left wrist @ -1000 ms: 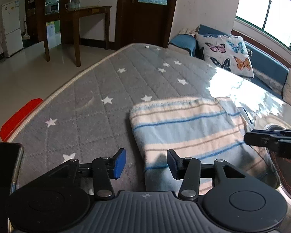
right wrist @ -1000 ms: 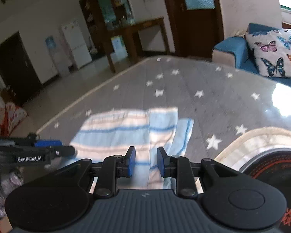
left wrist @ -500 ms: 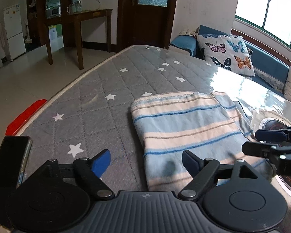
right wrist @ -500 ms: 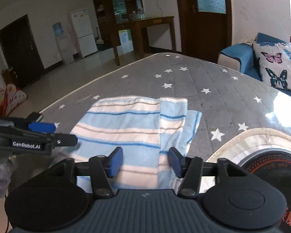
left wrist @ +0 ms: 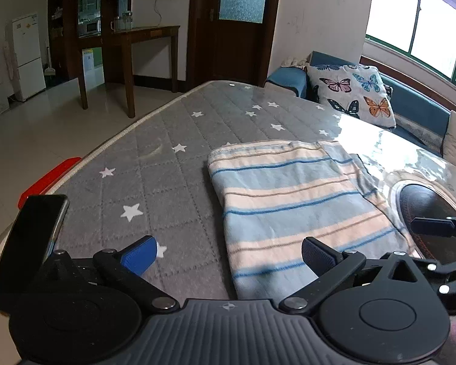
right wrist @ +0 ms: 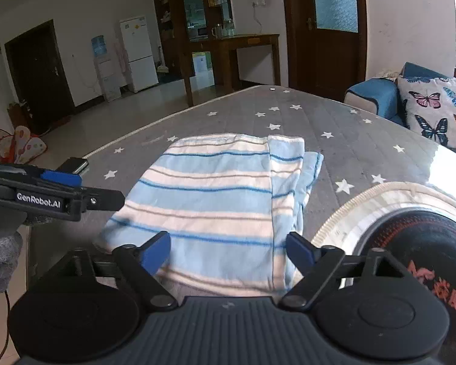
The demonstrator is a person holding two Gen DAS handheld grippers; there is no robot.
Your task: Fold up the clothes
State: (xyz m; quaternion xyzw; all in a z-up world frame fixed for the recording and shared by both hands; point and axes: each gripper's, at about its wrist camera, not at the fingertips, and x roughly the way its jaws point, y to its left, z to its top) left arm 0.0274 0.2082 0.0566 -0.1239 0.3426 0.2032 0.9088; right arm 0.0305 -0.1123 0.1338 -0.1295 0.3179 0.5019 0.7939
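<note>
A blue and cream striped garment lies folded flat on the grey star-patterned table. My left gripper hovers over the garment's near left edge; its jaws are opening wide and nothing is between the pads. My right gripper hangs above the near edge of the garment, jaws also opening, holding nothing. Each gripper shows in the other's view: the right one at the far right of the left wrist view, the left one at the far left of the right wrist view.
A black phone lies at the table's left edge beside a red object. A round black mat with a cream rim lies to the garment's right. A blue sofa with a butterfly cushion stands behind the table.
Both grippers have opened from nearly shut to wide and drawn back toward me from the garment, which now lies flat and released.
</note>
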